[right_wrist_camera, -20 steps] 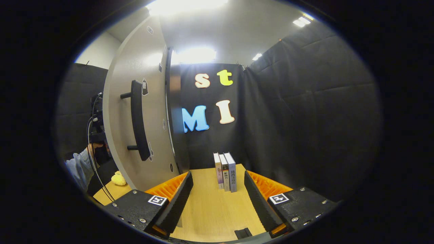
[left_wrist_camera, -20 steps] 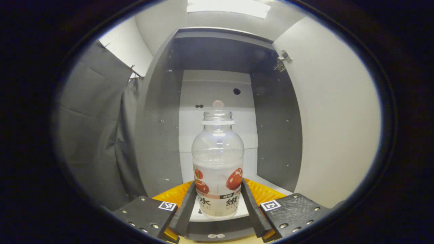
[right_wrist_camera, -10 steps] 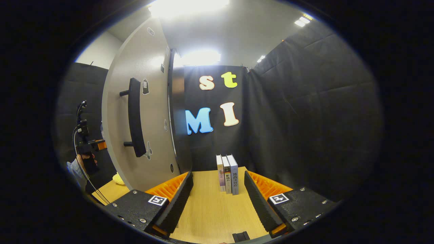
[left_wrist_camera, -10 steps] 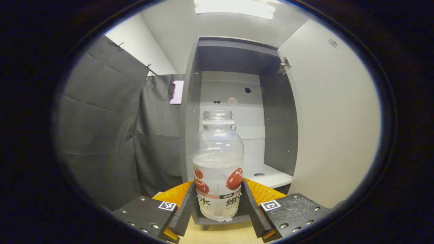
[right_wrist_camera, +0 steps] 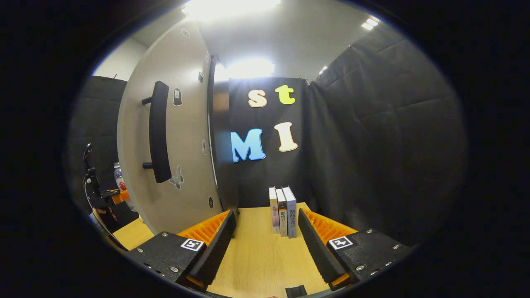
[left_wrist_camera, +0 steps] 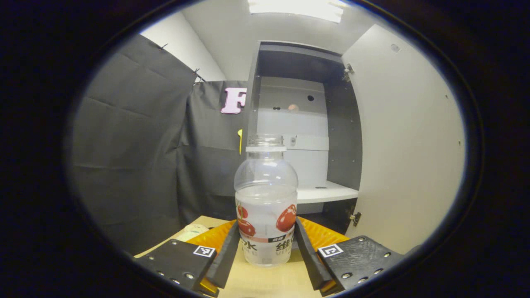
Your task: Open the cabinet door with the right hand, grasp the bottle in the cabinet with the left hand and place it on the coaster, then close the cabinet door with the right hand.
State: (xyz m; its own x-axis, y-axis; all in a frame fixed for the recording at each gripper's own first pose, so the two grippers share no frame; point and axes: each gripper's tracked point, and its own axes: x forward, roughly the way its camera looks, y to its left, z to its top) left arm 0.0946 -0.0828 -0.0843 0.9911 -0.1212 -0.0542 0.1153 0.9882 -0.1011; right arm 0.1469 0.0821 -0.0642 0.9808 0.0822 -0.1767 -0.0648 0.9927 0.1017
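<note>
The left claw (left_wrist_camera: 266,252) grips an uncapped bottle (left_wrist_camera: 266,207) upright between both fingers, above the wooden surface (left_wrist_camera: 265,281) and in front of the open cabinet (left_wrist_camera: 302,124). The right claw (right_wrist_camera: 265,244) stands open and empty over the surface beside the open door (right_wrist_camera: 182,136), near three books (right_wrist_camera: 283,211).

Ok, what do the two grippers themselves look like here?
The left gripper and the right gripper look alike: black textured blocks with silver screws, each bearing a small square black-and-white marker, orange ribbed panels behind two straight flat fingers.
</note>
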